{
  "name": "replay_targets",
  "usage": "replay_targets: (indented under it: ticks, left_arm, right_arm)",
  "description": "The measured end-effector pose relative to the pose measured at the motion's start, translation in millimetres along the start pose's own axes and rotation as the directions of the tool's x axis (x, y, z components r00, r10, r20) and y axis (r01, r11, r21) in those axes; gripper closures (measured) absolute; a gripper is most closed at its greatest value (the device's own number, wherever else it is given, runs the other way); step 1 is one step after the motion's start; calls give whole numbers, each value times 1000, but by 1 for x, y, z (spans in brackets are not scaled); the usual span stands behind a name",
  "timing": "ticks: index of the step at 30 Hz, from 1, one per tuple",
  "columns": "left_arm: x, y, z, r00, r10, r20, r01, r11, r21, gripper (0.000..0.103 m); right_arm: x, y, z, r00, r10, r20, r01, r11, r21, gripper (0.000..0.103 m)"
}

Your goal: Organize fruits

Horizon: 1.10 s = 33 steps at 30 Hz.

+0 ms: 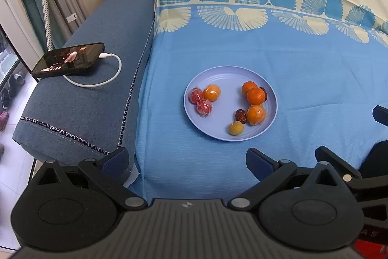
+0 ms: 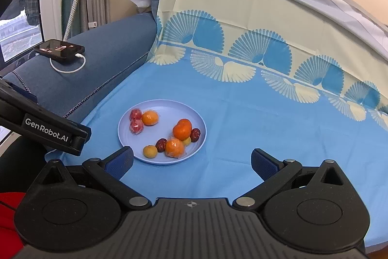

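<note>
A light blue plate (image 1: 225,75) (image 2: 167,104) lies on a blue cloth. On its left side sit two wrapped red fruits (image 1: 196,96) (image 2: 135,114) and a wrapped orange (image 1: 212,92) (image 2: 150,118). On its right side sit oranges (image 1: 255,96) (image 2: 182,129), a wrapped orange (image 1: 256,114) (image 2: 174,147), dark red dates (image 1: 240,116) (image 2: 160,145) and a small yellow fruit (image 1: 236,128) (image 2: 149,151). My left gripper (image 1: 188,158) is open and empty, just short of the plate. My right gripper (image 2: 192,160) is open and empty, near the plate's front right.
The blue cloth (image 1: 303,64) (image 2: 266,125) covers a sofa seat and back. A phone (image 1: 69,59) (image 2: 59,48) with a white charging cable (image 1: 106,79) lies on the blue armrest (image 1: 97,101) at the left. The left gripper's body (image 2: 43,128) shows in the right wrist view.
</note>
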<state>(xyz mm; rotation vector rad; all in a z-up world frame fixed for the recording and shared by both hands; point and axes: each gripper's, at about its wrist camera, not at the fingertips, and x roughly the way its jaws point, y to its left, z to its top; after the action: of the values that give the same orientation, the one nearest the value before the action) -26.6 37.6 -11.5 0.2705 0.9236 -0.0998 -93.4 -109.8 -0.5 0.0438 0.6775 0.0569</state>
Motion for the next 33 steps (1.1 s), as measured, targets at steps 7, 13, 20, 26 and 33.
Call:
replay_targets:
  ticks: [7, 13, 20, 26, 33]
  left_arm:
    - [-1, 0, 0, 1000, 2, 1, -2, 1000, 1, 0]
    - [-1, -1, 0, 1000, 4, 1, -4, 1000, 6, 0]
    - [-1, -1, 0, 1000, 7, 0, -7, 1000, 8, 0]
    - [-2, -4, -1, 1000, 23, 14, -24, 999, 25, 0]
    - [0, -4, -1, 1000, 23, 12, -23, 999, 25, 0]
  right_arm:
    - [1, 1, 0, 1000, 4, -5, -4, 1000, 0, 1]
    - [2, 0, -1, 1000, 4, -9, -4, 1000, 5, 1]
    - [2, 0, 0, 1000, 4, -11, -4, 1000, 5, 1]
    - [3, 1, -1, 1000, 5, -16, -5, 1000, 8, 1]
    - [4, 1, -1, 1000, 4, -17, -4, 1000, 9, 1]
